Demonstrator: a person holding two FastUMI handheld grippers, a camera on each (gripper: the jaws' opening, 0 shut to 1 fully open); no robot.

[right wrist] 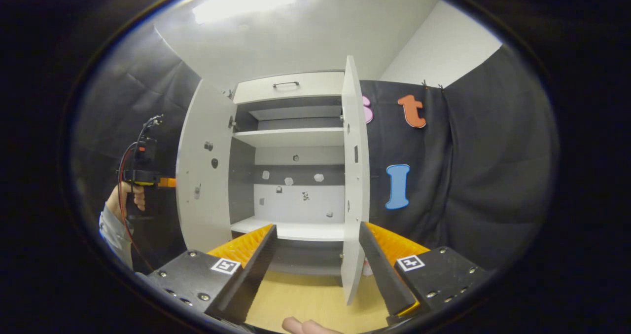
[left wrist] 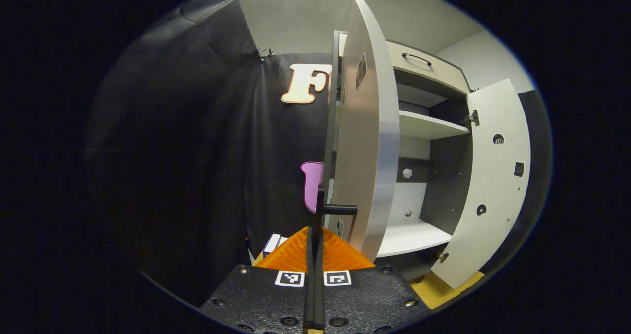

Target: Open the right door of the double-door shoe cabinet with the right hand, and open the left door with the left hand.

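1. The shoe cabinet point(right wrist: 291, 141) stands straight ahead of the right gripper point(right wrist: 315, 265), with its shelves bare to view because both doors stand swung out.
2. The left door point(left wrist: 367, 141) rises just ahead of the left gripper point(left wrist: 314, 255) and slightly to its right, seen nearly edge-on, its long axis upright. In the right gripper view the same door point(right wrist: 204, 171) stands ahead and to the left.
3. The right door point(right wrist: 354, 176) stands edge-on directly ahead of the right gripper, between its spread fingers, and touches neither. In the left gripper view it point(left wrist: 493, 176) hangs wide open, far off to the right.
4. The left door's handle point(left wrist: 339, 209) is a short dark bar that sticks out just beyond the left gripper's tips. That gripper is clenched tight, its fingers pressed together around a thin upright part of the handle.
5. The right gripper is released and holds nothing.
6. Judging by this, the left hand is the one engaged, and any further swing goes outward, away from the cabinet.
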